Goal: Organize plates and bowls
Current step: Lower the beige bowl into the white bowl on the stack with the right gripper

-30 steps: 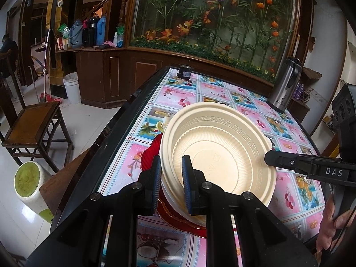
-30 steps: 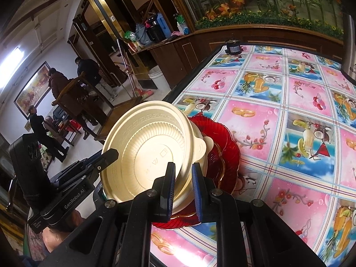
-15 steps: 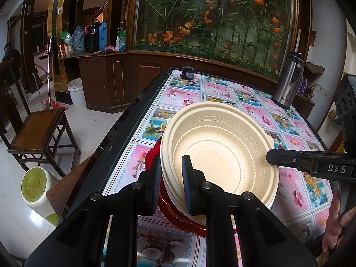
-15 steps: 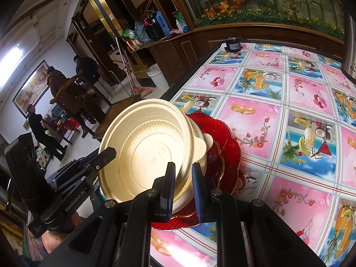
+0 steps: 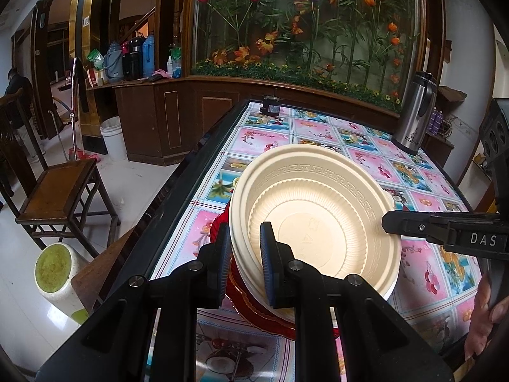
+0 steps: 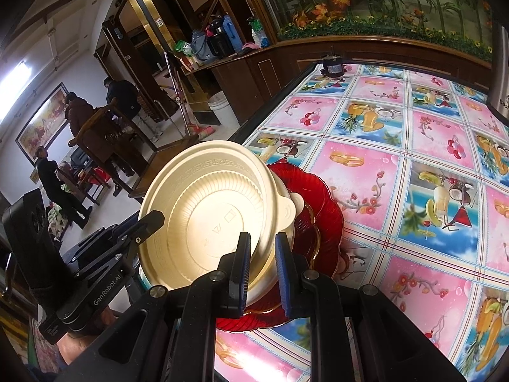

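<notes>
A stack of cream bowls (image 5: 318, 219) sits above a red plate (image 5: 219, 232), tilted. My left gripper (image 5: 244, 245) is shut on the near rim of the top cream bowl. My right gripper (image 6: 262, 254) is shut on the opposite rim of the same cream bowl (image 6: 206, 216). The red plate (image 6: 321, 210) lies on the table under the stack. Each gripper shows in the other's view, the right gripper (image 5: 391, 222) at the bowl's right rim and the left gripper (image 6: 152, 219) at its left rim.
The table (image 5: 318, 130) has a colourful fruit-print cloth. A steel thermos (image 5: 413, 114) stands at the far right and a small black object (image 5: 270, 106) at the far edge. A wooden chair (image 5: 60, 191) and a green-topped stool (image 5: 57, 267) stand left of the table.
Both grippers stay shut on the bowl rim. The bowl stack has tilted slightly and the view has shifted a little; nothing was let go.
</notes>
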